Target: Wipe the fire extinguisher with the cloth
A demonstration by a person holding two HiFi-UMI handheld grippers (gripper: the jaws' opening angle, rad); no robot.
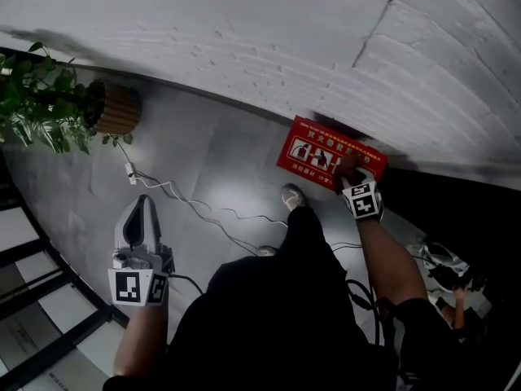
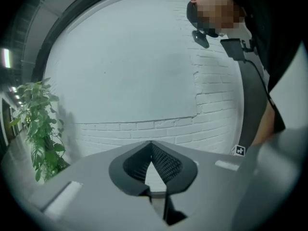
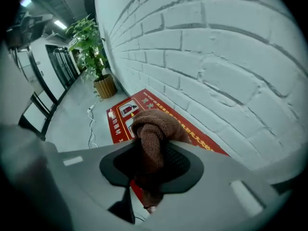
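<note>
While the right gripper [image 3: 150, 146] pinches it over the red box [image 1: 313, 155], the brown cloth [image 3: 153, 126] looks bunched, fuzzy; left gripper [image 2: 151, 148] sits closed, empty.

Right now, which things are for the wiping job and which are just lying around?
For the job: brown cloth, clamped in the right gripper; red box with extinguisher pictures.
Just lying around: potted plant; white plug and cable.
</note>
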